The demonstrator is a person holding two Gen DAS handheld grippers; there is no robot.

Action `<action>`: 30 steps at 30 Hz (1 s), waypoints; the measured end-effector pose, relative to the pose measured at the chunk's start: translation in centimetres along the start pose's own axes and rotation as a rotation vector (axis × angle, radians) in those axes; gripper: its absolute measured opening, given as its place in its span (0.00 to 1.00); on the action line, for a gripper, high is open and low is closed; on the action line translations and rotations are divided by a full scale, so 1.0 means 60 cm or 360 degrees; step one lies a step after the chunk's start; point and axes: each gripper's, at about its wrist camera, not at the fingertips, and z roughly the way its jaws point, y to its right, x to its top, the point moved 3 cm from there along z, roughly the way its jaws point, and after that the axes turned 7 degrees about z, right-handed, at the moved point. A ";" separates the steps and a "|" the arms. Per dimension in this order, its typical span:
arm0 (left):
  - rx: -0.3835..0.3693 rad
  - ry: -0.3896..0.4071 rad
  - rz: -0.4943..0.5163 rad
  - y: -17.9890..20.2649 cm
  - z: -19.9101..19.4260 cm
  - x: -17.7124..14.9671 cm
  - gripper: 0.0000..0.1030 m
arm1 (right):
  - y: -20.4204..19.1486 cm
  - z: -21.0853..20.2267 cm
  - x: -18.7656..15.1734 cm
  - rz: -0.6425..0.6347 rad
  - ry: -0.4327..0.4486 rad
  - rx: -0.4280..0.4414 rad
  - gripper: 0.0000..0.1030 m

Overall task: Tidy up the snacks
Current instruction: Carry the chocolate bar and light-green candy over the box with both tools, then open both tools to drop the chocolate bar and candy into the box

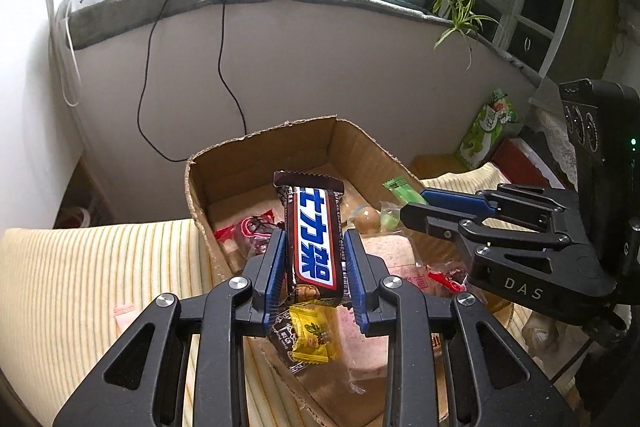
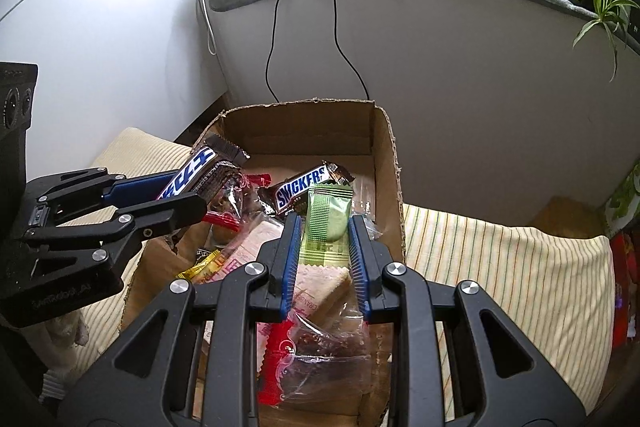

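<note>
Hovering over an open cardboard box (image 1: 256, 163), both tools carry a snack apiece, so the step in hand looks like the drop-off stage of sorting loose snacks into that box. The left tool (image 1: 314, 267) is pinching a brown chocolate bar (image 1: 314, 239) with a blue-and-white label across its narrow sides, the bar standing up out of the pads with its crimped top above the near part of the box. The right tool (image 2: 323, 247) is pinching a slim green wafer packet (image 2: 326, 219) the same way, upright between blue ribbed pads, above the middle of the box. The box sits on a cream striped cloth (image 1: 100, 267) that covers whatever carries it, with its far wall toward the wall under the windowsill. Inside lie a second Snickers bar (image 2: 304, 189), pink-wrapped slabs, clear bags with red twists and a small yellow candy (image 1: 314, 341). Judging from this, the next move calls for lowering each snack toward a free patch, likely the bare cardboard floor at the far end, and spreading the pads only once the wrapper rests or hangs low, so nothing bounces over the rim. Both tools crowd the same opening, so one may need to give way. Hard to make out: the lower ends of both held snacks behind the pads, the box's near wall behind the tool frames, and what lies under the cloth. No hand shows in either view.
</note>
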 end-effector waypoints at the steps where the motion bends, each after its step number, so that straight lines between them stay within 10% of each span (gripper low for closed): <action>1: -0.0001 -0.0002 0.0001 0.000 0.001 0.000 0.26 | 0.000 0.001 -0.001 0.0001 -0.0003 0.0001 0.24; 16: 0.0029 0.0003 0.0032 0.004 -0.001 0.002 0.32 | 0.006 0.017 -0.002 0.0003 -0.0042 -0.0003 0.25; 23: 0.0039 0.0021 0.0037 0.004 -0.010 0.004 0.47 | 0.002 0.007 -0.004 -0.0026 -0.0015 -0.0045 0.69; 30: 0.0053 0.0051 0.0026 0.000 -0.032 0.005 0.54 | -0.009 -0.008 -0.009 -0.0065 -0.0004 -0.0074 0.78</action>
